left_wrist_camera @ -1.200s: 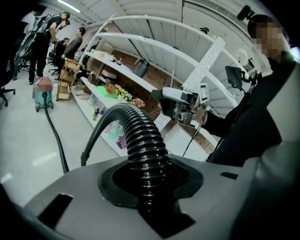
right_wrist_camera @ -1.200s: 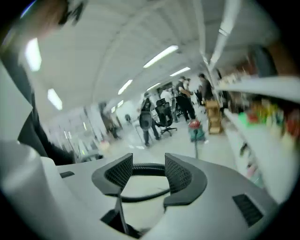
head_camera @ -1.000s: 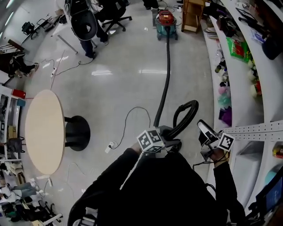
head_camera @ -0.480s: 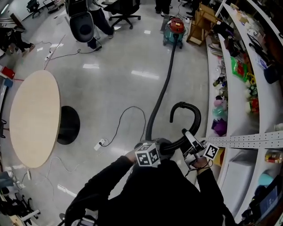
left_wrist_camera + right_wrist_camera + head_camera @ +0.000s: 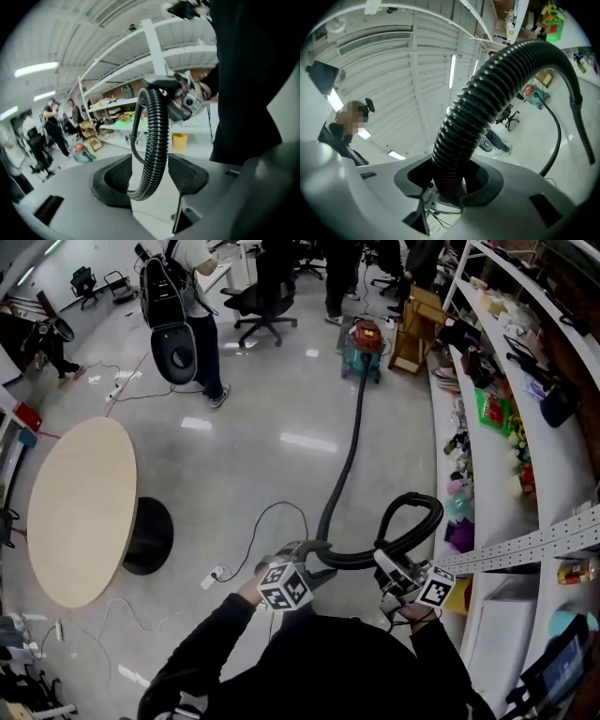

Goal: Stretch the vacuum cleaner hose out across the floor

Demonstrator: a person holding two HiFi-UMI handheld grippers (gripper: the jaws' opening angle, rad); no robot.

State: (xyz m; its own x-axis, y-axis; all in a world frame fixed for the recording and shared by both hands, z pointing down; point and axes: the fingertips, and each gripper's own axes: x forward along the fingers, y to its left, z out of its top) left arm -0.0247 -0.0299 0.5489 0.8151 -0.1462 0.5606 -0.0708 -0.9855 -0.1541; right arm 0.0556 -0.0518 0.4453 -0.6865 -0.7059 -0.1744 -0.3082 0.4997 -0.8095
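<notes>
The hose (image 5: 353, 442) is a black corrugated tube, ribbed all along and flexible, matte against the glossy pale floor (image 5: 253, 456). In the head view it starts at the red and teal canister vacuum (image 5: 365, 345) at upper centre. From there it runs down the frame, its long axis nearly vertical and leaning a little left toward the bottom. At lower centre it reaches my left gripper (image 5: 302, 555), turns right in a short level stretch, curls into a rounded loop and comes back down to my right gripper (image 5: 389, 568).

In the left gripper view the hose (image 5: 157, 136) rises between the jaws of the left gripper (image 5: 150, 176). Those jaws have just been opening, and they stand spread with a gap showing on the left side of the ribs, so nothing is pinched. In the right gripper view the hose (image 5: 487, 108) fills the space between the dark pads of the right gripper (image 5: 450, 183). These jaws have just been closing and now press on it from both sides, and the tube arches up and away to the upper right of that frame.

A round, light wooden table top (image 5: 80, 512) on a black disc foot sits at the left of the head view. A thin cable (image 5: 272, 517) lies on the floor between it and the hose.
</notes>
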